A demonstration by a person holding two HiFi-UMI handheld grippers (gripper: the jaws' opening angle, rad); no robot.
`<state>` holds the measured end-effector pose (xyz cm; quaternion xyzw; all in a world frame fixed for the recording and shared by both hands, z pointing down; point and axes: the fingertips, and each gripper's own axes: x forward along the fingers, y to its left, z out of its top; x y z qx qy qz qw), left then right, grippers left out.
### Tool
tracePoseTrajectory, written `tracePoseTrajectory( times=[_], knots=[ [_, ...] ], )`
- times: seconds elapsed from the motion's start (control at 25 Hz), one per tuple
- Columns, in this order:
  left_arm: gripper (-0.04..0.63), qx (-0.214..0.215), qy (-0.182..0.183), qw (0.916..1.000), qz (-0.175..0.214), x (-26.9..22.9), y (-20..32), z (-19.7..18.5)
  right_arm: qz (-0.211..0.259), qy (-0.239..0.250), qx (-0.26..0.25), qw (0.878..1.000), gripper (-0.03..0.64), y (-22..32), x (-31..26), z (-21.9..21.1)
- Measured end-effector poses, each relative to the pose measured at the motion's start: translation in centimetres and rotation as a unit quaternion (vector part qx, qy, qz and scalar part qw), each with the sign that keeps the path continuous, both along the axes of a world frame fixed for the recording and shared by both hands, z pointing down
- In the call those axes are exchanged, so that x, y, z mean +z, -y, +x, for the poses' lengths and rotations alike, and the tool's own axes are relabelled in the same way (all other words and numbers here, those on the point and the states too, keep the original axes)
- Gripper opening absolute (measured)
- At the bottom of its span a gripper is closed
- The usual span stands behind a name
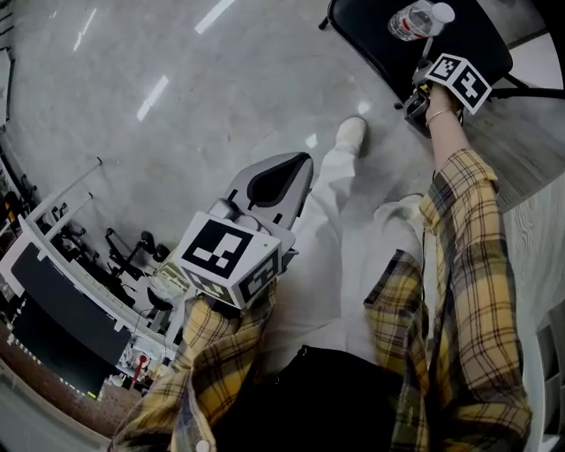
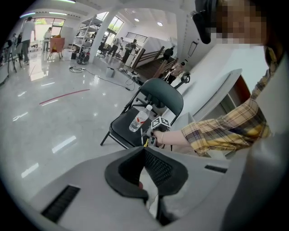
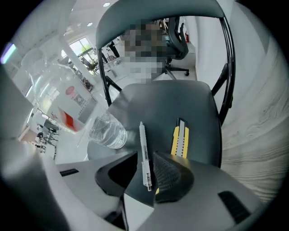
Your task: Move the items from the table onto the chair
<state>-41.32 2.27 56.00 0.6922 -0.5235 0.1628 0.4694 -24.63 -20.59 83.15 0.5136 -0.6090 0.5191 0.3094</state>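
A black folding chair (image 1: 371,40) (image 2: 121,128) (image 3: 167,101) stands on the glossy floor. On its seat lie a clear water bottle (image 1: 417,19) (image 2: 139,119) (image 3: 106,131) and a yellow utility knife (image 3: 181,137). My right gripper (image 1: 415,106) (image 2: 152,139) (image 3: 145,155) hangs low over the seat's front edge, pointing steeply down. Its jaws stand apart, and a clear pen (image 3: 144,158) lies lengthwise in the gap with space on both sides. My left gripper (image 1: 274,181) (image 2: 144,150) is held back near my body. It is shut with nothing in it.
A white wood-grain surface (image 3: 259,135) (image 1: 534,234) runs along the chair's right side. My legs and a white shoe (image 1: 351,132) are between the grippers. An office chair (image 3: 177,45) stands behind the folding chair. Desks with equipment (image 1: 62,265) are at the lower left.
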Motion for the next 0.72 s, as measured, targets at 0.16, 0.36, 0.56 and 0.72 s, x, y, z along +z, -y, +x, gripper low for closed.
tracePoseTrajectory(
  times=[0.16,0.36,0.56,0.72],
  knots=[
    [0.005,0.018,0.001,0.9995,0.026,-2.1,1.0,1.0,0.025,0.035,0.026,0.999,0.101,1.2,-4.3,-0.6],
    [0.005,0.043,0.008,0.9972,0.061,-5.7,3.1,2.7,0.056,0.106,0.047,0.992,0.101,1.8,-11.2,-2.1],
    [0.005,0.078,0.011,0.9918,0.101,-9.8,5.4,5.4,0.098,0.183,0.041,0.977,0.101,2.1,-20.3,-2.9],
    [0.005,0.113,0.012,0.9849,0.131,-14.2,6.7,7.8,0.125,0.264,0.060,0.955,0.101,1.3,-28.9,-2.2]
  ],
)
